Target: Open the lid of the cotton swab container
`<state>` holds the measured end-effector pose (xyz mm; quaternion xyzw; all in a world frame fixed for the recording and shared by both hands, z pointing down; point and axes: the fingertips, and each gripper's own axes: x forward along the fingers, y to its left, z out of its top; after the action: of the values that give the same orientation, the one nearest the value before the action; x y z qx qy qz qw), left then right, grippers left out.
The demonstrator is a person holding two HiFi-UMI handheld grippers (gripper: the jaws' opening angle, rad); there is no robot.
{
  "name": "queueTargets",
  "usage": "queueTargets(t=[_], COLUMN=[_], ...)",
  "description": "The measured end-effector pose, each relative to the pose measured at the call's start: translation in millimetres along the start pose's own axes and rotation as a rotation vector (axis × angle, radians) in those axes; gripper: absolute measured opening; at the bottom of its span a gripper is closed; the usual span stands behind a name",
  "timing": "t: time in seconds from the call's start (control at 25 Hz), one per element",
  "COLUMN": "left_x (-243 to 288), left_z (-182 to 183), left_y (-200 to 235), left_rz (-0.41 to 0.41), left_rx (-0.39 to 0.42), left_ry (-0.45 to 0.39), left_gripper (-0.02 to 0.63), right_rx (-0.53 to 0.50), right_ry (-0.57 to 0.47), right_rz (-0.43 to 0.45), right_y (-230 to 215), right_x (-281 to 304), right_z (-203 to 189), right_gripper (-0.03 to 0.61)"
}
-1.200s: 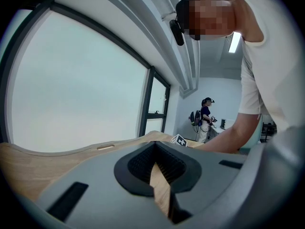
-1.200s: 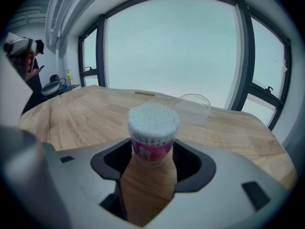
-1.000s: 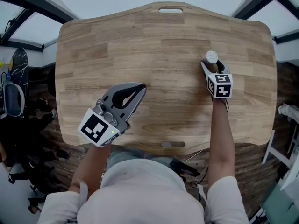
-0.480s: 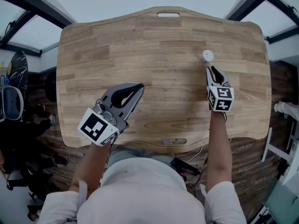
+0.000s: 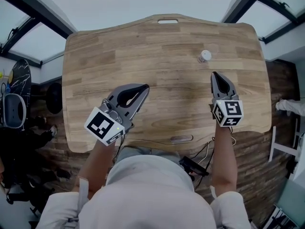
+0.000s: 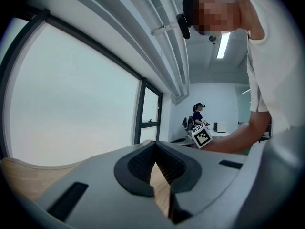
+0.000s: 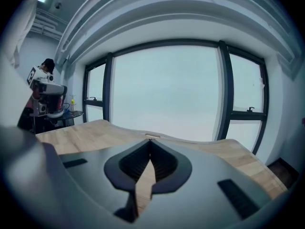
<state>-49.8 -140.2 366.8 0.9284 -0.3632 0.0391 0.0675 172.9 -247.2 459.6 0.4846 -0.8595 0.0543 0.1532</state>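
The cotton swab container (image 5: 205,56) stood far right on the desk (image 5: 143,37). Just nearer, the right tongs (image 5: 215,74) had just closed, empty; left tongs (image 5: 144,87) clenched too, nothing held.

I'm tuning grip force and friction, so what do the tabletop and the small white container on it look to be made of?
Tabletop: wood, probably joined planks, with a matte finish; grain and board seams show. Small container: likely plastic, with a smooth white top; it is too small in the head view to be sure.
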Motion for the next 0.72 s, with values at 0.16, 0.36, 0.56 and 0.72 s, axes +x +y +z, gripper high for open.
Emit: queueTargets(t=[0.16, 0.36, 0.56, 0.72], left_x=[-10.6, -26.0, -36.7, -46.4], left_z=[6.4, 13.5, 22.6, 26.8], left_y=[-8.0, -15.4, -17.5, -16.8], left_rz=[-0.009, -0.014, -0.009, 0.006], left_rx=[-0.006, -0.004, 0.012, 0.01], left_ry=[-0.011, -0.029, -0.047, -0.064], left_gripper=[0.012, 0.012, 0.012, 0.012], right_rx=[-0.013, -0.061, -0.079, -0.045], right_ry=[-0.059, -0.104, -0.14, -0.176], right_rz=[-0.002, -0.009, -0.016, -0.017], right_y=[12.4, 30.2, 43.9, 50.7], right_x=[-30.6, -60.8, -87.6, -109.5], right_z=[32.6, 59.0, 81.0, 97.3], right_gripper=[0.02, 0.02, 0.02, 0.02])
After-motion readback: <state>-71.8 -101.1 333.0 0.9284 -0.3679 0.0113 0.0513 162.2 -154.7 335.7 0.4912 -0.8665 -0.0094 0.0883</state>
